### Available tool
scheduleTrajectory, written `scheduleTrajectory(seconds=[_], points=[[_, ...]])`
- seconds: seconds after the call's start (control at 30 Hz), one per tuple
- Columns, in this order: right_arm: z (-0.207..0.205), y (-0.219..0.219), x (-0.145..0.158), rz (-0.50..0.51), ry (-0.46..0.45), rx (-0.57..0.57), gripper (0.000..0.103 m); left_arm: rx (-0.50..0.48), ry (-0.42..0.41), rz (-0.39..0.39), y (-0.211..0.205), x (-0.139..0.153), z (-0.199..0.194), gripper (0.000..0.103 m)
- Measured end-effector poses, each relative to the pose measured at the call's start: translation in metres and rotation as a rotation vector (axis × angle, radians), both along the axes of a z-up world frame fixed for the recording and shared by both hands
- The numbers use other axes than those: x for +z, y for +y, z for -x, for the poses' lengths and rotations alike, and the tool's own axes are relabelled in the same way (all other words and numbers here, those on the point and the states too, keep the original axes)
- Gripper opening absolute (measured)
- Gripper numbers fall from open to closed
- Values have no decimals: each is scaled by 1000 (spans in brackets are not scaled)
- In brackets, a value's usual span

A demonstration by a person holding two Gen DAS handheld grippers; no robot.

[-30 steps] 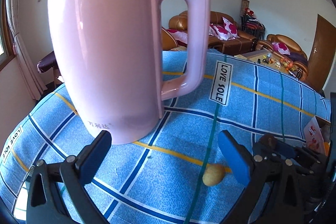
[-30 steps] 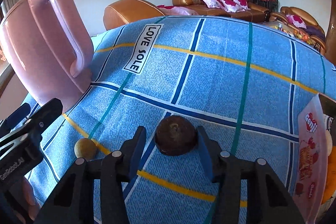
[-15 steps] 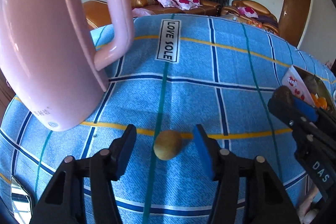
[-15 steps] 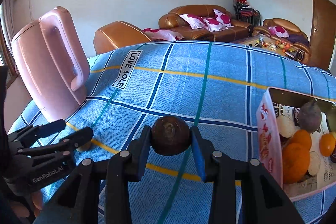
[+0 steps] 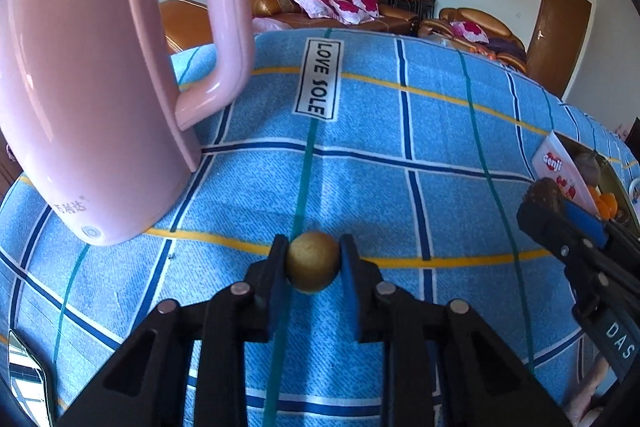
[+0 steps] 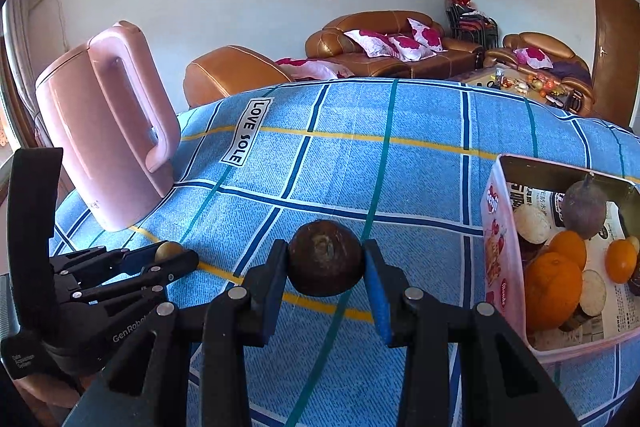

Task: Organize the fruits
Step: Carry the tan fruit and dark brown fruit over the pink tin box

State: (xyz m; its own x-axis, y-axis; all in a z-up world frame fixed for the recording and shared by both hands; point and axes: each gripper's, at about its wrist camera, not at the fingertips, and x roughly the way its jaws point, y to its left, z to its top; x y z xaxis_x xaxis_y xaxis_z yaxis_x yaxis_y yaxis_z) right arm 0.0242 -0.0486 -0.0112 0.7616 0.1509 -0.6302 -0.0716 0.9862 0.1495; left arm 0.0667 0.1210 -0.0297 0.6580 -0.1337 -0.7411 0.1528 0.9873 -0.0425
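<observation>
A small round tan fruit (image 5: 313,261) rests on the blue checked cloth (image 5: 400,163), and my left gripper (image 5: 313,263) is shut on it, both pads pressing its sides. The same fruit (image 6: 167,250) peeks from between the left gripper's fingers in the right wrist view. My right gripper (image 6: 326,267) is shut on a dark brown round fruit (image 6: 325,257), held a little above the cloth. That brown fruit (image 5: 544,193) also shows at the right edge of the left wrist view. A pink-sided box (image 6: 494,247) at the right holds oranges (image 6: 554,285), pale round fruits and a purple one.
A tall pink kettle (image 5: 92,87) stands at the left, close to my left gripper. The kettle (image 6: 108,131) sits near the table's left edge. Sofas (image 6: 400,47) and a brown door (image 6: 614,55) lie beyond the table's far edge.
My left gripper swung right from the kettle, came over the tan fruit and shut on it. My right gripper lifted the brown fruit and shifted toward the box, which came into view.
</observation>
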Motion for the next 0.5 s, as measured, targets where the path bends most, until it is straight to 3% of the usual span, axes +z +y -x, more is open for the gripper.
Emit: scheduleTrajectory(seconds=[0.1, 0.23, 0.33, 0.5], points=[[6, 1, 4, 8, -37, 0, 40, 46, -124, 1, 1, 16, 9, 27], [24, 4, 19, 85, -182, -39, 40, 87, -257, -28, -2, 29, 18, 27], [33, 9, 26, 144, -255, -60, 40, 85, -303, -58, -11, 34, 20, 27], [32, 14, 27, 175, -262, -50, 40, 80, -334, -108, -21, 35, 24, 27]])
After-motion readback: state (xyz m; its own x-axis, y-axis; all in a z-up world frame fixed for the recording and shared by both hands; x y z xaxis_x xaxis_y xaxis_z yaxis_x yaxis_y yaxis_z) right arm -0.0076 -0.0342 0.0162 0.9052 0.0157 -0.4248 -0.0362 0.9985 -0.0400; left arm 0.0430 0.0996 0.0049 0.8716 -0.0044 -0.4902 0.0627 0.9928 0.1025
